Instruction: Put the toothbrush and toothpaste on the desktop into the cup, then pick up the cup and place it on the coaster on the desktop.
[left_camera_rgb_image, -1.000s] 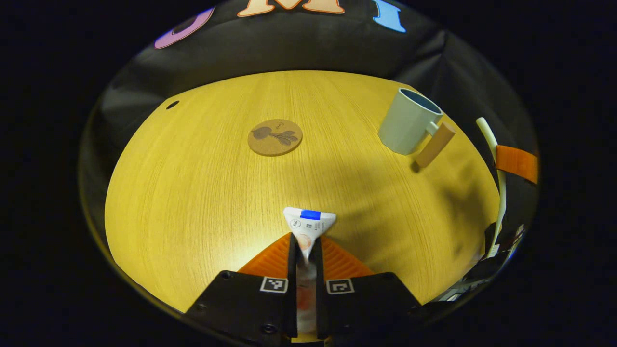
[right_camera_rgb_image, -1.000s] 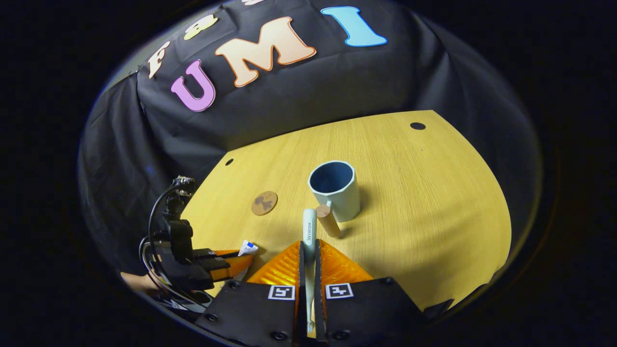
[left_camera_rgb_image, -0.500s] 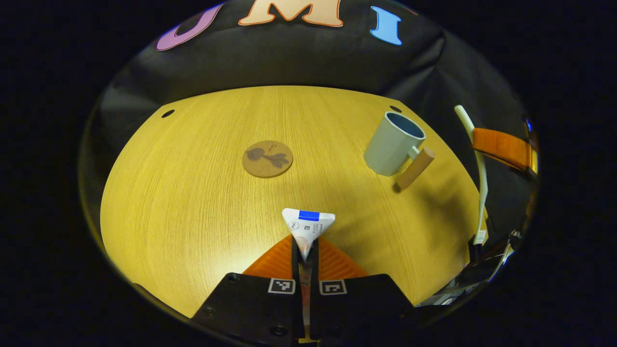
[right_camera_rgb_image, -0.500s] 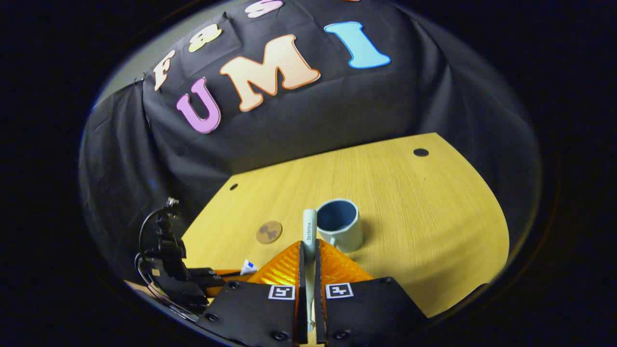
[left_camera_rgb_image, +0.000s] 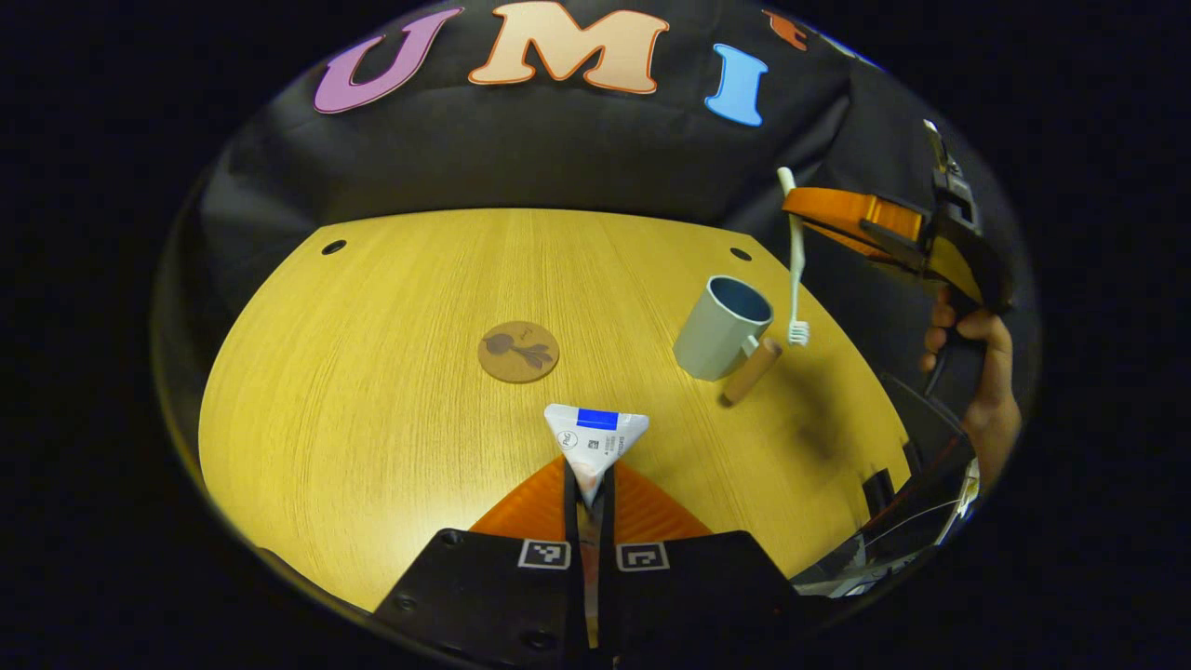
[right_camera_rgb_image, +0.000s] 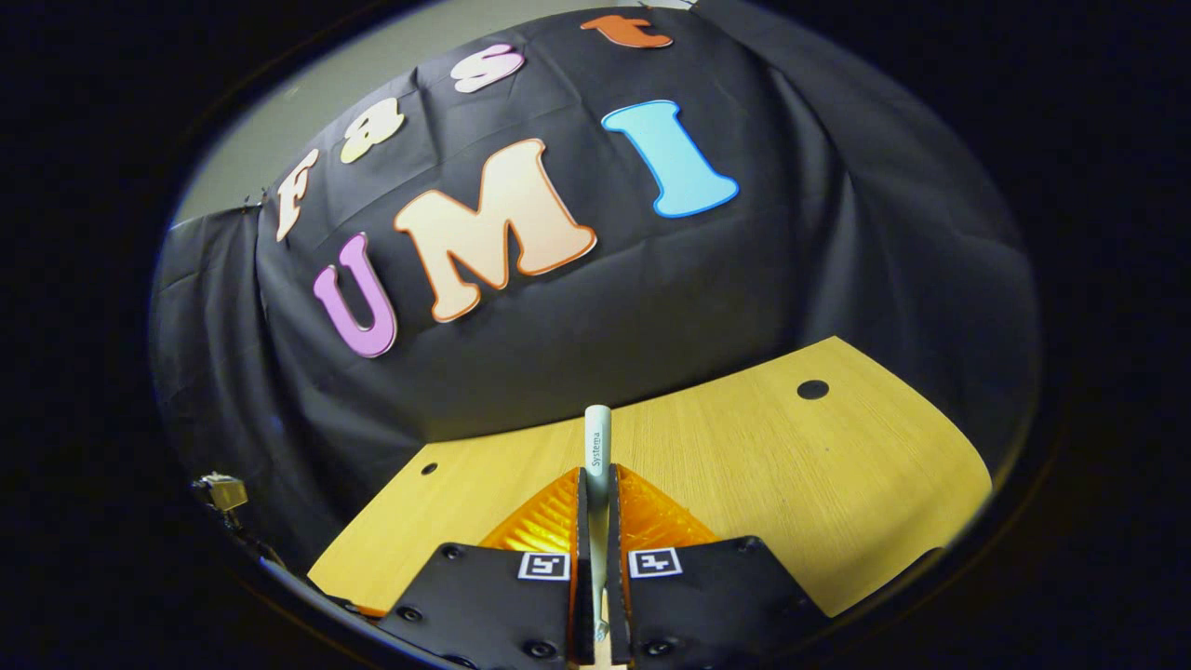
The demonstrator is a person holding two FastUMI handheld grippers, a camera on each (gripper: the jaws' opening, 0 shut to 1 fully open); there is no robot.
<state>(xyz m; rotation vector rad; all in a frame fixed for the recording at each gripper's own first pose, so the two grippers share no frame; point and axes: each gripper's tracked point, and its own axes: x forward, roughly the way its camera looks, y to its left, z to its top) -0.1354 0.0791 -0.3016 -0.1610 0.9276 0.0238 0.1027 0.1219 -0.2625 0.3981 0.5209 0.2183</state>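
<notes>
While the right gripper (left_camera_rgb_image: pixel 808 212) clamps the toothbrush (left_camera_rgb_image: pixel 794 265) above the cup (left_camera_rgb_image: pixel 721 326) near the table's right edge, left gripper (left_camera_rgb_image: pixel 588 489) grips toothpaste (left_camera_rgb_image: pixel 595 435); nothing deposited, coaster (left_camera_rgb_image: pixel 518 351) bare.

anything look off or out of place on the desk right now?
Nothing stands out. The cup stands upright on the desktop, apart from the coaster, which lies flat and bare. The left gripper is shut on the toothpaste; the right gripper holds the toothbrush upright, bristles down, beside the cup's rim.
</notes>
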